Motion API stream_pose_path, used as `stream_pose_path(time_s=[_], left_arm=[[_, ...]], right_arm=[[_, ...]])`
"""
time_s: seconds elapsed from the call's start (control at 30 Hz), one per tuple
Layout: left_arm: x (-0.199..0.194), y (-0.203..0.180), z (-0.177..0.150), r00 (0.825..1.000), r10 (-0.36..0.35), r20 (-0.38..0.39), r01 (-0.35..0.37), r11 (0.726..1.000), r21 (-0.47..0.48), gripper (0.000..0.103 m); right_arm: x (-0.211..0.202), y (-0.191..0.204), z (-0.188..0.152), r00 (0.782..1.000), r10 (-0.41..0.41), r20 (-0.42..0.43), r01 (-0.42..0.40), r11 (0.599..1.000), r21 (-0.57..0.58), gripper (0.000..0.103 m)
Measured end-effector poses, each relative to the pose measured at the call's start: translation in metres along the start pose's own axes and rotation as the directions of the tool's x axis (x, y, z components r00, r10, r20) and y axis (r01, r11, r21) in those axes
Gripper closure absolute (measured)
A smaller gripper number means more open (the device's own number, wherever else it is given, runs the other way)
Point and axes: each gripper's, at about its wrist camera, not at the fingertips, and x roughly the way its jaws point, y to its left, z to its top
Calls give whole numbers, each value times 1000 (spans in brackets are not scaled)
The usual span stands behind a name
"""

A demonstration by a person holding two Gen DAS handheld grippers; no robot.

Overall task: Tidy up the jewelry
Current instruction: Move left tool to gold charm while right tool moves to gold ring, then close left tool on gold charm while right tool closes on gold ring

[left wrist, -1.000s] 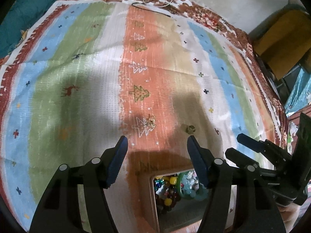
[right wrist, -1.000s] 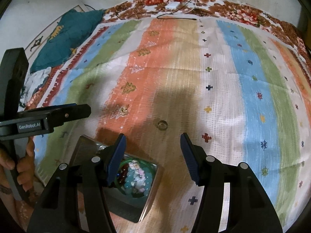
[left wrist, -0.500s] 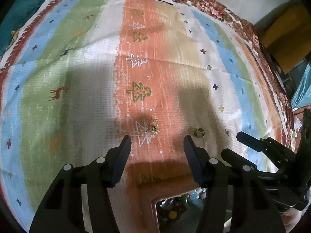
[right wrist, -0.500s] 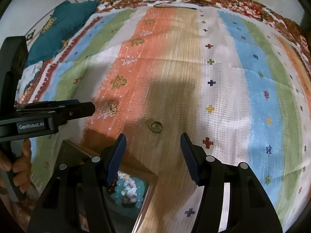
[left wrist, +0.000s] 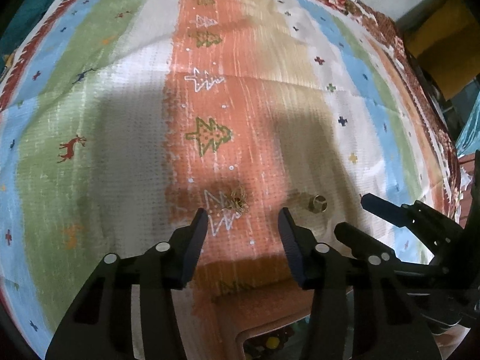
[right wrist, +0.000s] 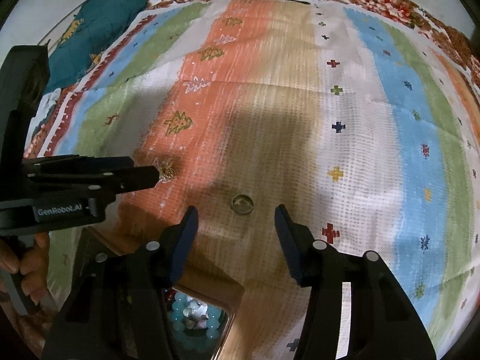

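Hovering low over the striped woven bedspread (left wrist: 126,126), the left gripper (left wrist: 242,222) had its jaws closing with nothing pinched yet; the small tangled gold-wire ornament (left wrist: 237,201) lay on the orange stripe just beyond the fingertips, between them in line but untouched. Over on the right, the right gripper (right wrist: 236,219) was closing its jaws too, also empty, and the round gold-coloured metal ring (right wrist: 242,204) sat on the tan stripe just ahead of its tips, apart from both pads. From the right wrist view, the left gripper's tip came in from the left, right beside the gold ornament, with a person's fingers (right wrist: 18,267) wrapped on its handle at the near left edge.

At the near edge sat the square tan jewellery box (right wrist: 229,328), and it already held turquoise bead strands (right wrist: 192,318) and some darker beads. So part of the sorting looked done: the beads were in. Two pieces were left loose on the cloth, the ornament on the left and the ring to its right. My read: both grabs were just starting, and then each piece had to travel back to the box.
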Motion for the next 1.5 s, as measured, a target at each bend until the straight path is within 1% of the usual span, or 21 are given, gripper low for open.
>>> stream_pose_path(time_s=[0.13, 0.2, 0.37, 0.77, 1.03, 1.17, 1.33, 1.4, 1.43, 1.47, 1.5], left_arm=[[4, 0, 3, 1000, 2, -12, -2, 1000, 3, 59], [6, 1, 4, 1000, 3, -19, -3, 1000, 3, 62], [13, 2, 7, 999, 15, -42, -14, 1000, 12, 65], [26, -3, 15, 997, 23, -69, -21, 999, 43, 67], [34, -8, 17, 995, 51, -83, -45, 996, 76, 67], [38, -13, 16, 994, 63, -86, -55, 994, 90, 71], [40, -17, 16, 993, 81, -85, -72, 992, 101, 75], [42, -18, 16, 992, 90, -84, -81, 991, 103, 80], [42, -18, 16, 992, 89, -85, -80, 992, 101, 82], [42, -17, 16, 992, 86, -87, -77, 992, 99, 87], [42, -17, 16, 993, 85, -88, -76, 992, 99, 88]], right_arm=[[5, -1, 2, 1000, 0, -8, 0, 1000, 1, 50], [7, -1, 4, 1000, 0, -15, 0, 1000, 4, 50], [14, -1, 7, 1000, 1, -30, -1, 1000, -1, 51], [28, 0, 11, 998, -4, -59, 4, 1000, -12, 54], [39, 0, 13, 996, -3, -86, 2, 1000, -18, 59], [45, 1, 13, 995, -8, -99, 6, 1000, -21, 59], [47, 2, 12, 994, -12, -106, 9, 1000, -26, 65], [47, 1, 12, 994, -13, -106, 10, 1000, -24, 67], [47, 1, 11, 994, -15, -106, 13, 1000, -23, 70], [47, 0, 12, 994, -16, -107, 14, 1000, -23, 72], [48, 0, 12, 994, -13, -109, 11, 1000, -21, 74]])
